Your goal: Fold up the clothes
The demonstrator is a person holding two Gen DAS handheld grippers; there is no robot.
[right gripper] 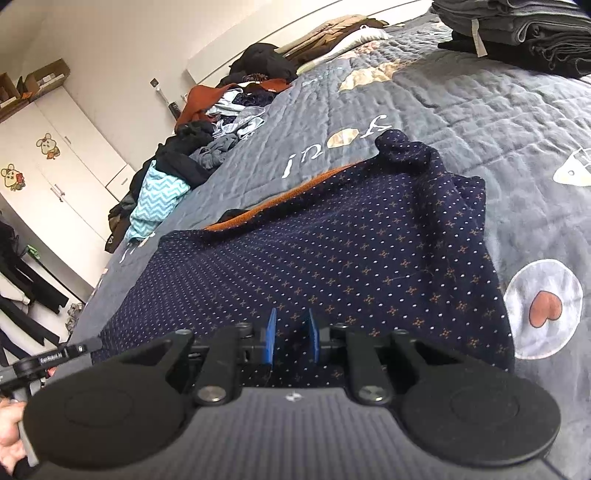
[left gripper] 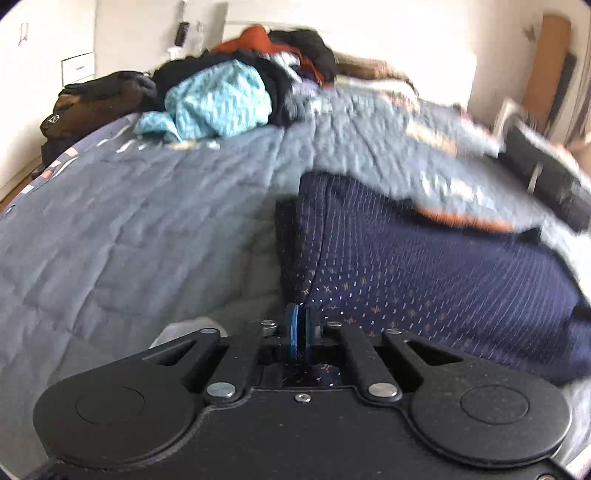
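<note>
A navy dotted garment (left gripper: pixel 406 277) with an orange lining lies spread on the grey quilt (left gripper: pixel 129 240). My left gripper (left gripper: pixel 301 326) is shut, its blue pads pinching the garment's near left edge, and the cloth puckers up into them. In the right wrist view the same garment (right gripper: pixel 332 240) stretches away from my right gripper (right gripper: pixel 293 339). Its blue pads stand a little apart with the thick navy cloth filling the gap between them. The left gripper's body (right gripper: pixel 44 360) and a hand (right gripper: pixel 11 435) show at the lower left.
A pile of unfolded clothes (right gripper: pixel 207 147), with a turquoise zigzag piece (left gripper: pixel 221 99), lies along the bed's far side. A folded stack (right gripper: pixel 517 33) sits at the far right corner. A black bag (left gripper: pixel 92 107) and a white wardrobe (right gripper: pixel 55 166) stand beyond the bed.
</note>
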